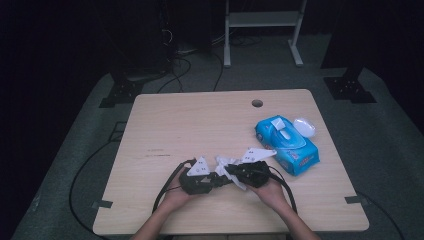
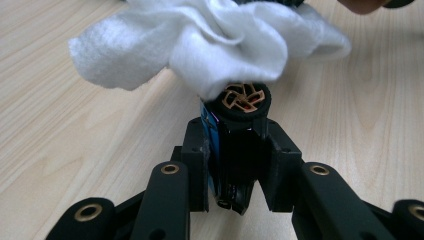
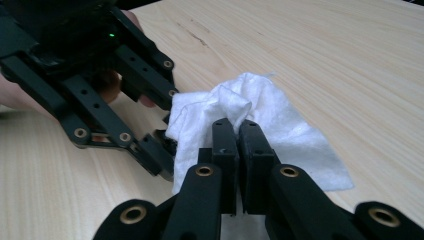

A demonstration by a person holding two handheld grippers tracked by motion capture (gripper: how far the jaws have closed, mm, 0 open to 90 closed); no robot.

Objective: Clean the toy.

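Observation:
Both grippers meet at the near middle of the wooden table (image 1: pixel 200 125). My left gripper (image 2: pixel 235 135) is shut on a small black and blue object (image 2: pixel 245 100) whose round end face has gold spokes. A crumpled white wipe (image 2: pixel 200 40) lies against that round end and drapes over it. My right gripper (image 3: pixel 239 130) is shut on the wipe (image 3: pixel 265 110), its jaws together with the cloth bunched at their tips. From the high view the left gripper (image 1: pixel 212 181) and the right gripper (image 1: pixel 235 175) point at each other, with the wipe (image 1: pixel 227 162) between them.
A blue pack of wipes (image 1: pixel 287 142) lies at the right of the table, with a small white oval case (image 1: pixel 304 126) behind it. A round cable hole (image 1: pixel 257 103) sits near the far edge. Cables trail from both grippers off the near edge.

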